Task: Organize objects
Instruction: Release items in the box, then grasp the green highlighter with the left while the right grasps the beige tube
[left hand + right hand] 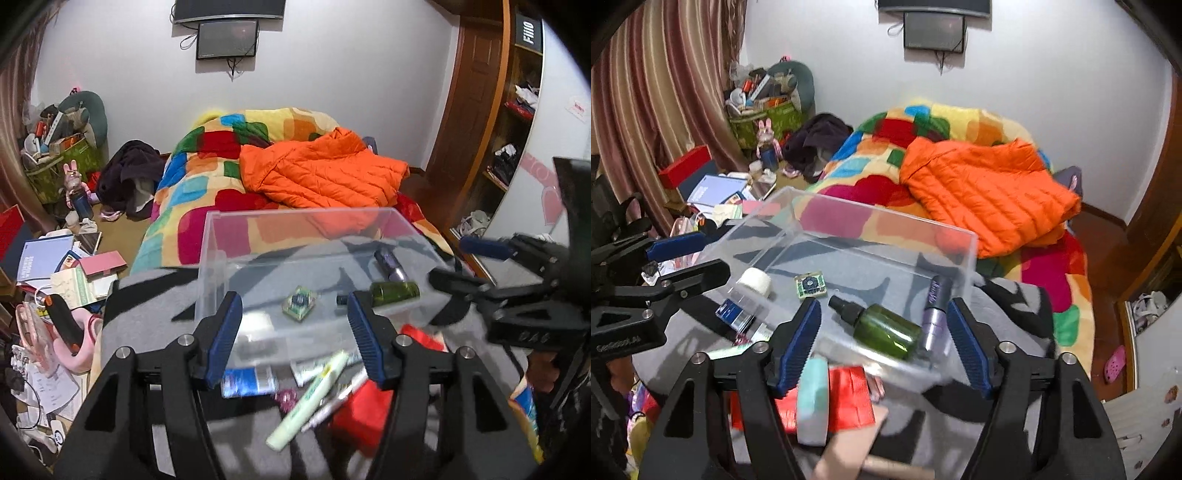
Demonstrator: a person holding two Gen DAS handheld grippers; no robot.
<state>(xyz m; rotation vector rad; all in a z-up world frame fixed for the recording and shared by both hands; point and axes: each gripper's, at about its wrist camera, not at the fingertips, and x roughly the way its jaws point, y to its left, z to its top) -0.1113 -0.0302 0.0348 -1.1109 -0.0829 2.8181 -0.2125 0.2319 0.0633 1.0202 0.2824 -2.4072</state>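
Right wrist view is showing your right gripper (882, 343) spread wide, gripping nothing, over the green bottle (882, 326) lying mid-frame inside the clear box (886, 225). Your left gripper (295, 334) is likewise gaping empty before that box's near wall.

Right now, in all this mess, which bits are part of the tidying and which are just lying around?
Part of the job:
clear box
green bottle
purple bottle
small chip
white tube
both claws, open

Just lying about:
orange jacket
quilt
books
curtain
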